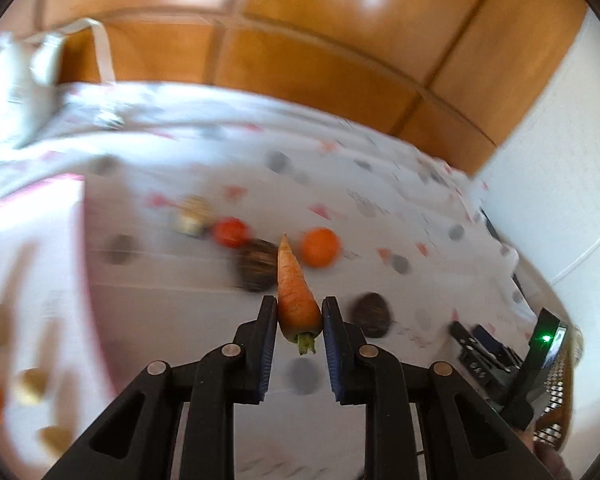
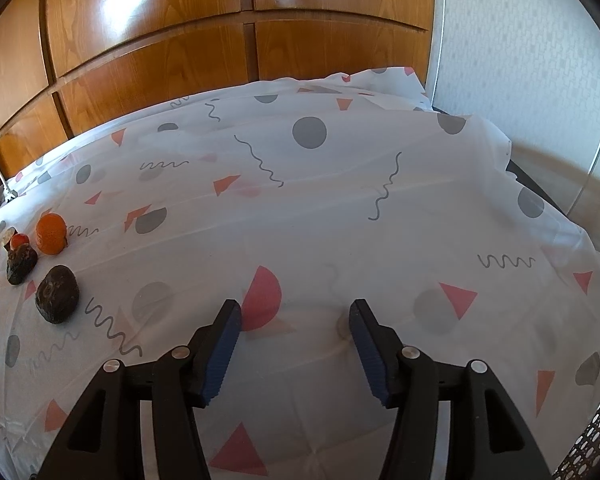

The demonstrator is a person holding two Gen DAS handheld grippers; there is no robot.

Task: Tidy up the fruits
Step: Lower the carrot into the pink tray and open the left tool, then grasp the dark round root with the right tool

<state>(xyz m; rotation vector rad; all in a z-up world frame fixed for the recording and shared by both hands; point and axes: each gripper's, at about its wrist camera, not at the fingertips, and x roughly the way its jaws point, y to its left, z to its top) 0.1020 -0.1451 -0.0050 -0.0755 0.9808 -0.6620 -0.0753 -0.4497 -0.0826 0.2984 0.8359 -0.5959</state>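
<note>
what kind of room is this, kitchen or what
Probably a bedroom, not a kitchen. The carrot in the left gripper and the orange are over a patterned sheet like a bedspread, with glossy wooden wardrobe doors behind.

We see the right gripper [image 2: 295, 312] low in the middle, its two blue-padded fingers [image 2: 224, 350] spread wide with nothing between them, hovering over a table covered by a white cloth [image 2: 340, 208] printed with grey circles, pink triangles and squiggles. At the far left of the cloth we see an orange [image 2: 51, 234], a small red fruit [image 2: 19, 241] just beside it, and two dark, rough-skinned fruits: one [image 2: 20, 263] touching the red fruit, the other [image 2: 58, 294] nearer to us and slightly apart. Behind the table stands a glossy wooden wardrobe [image 2: 160, 40]; a pale wall [image 2: 520, 60] rises at the right.
</note>
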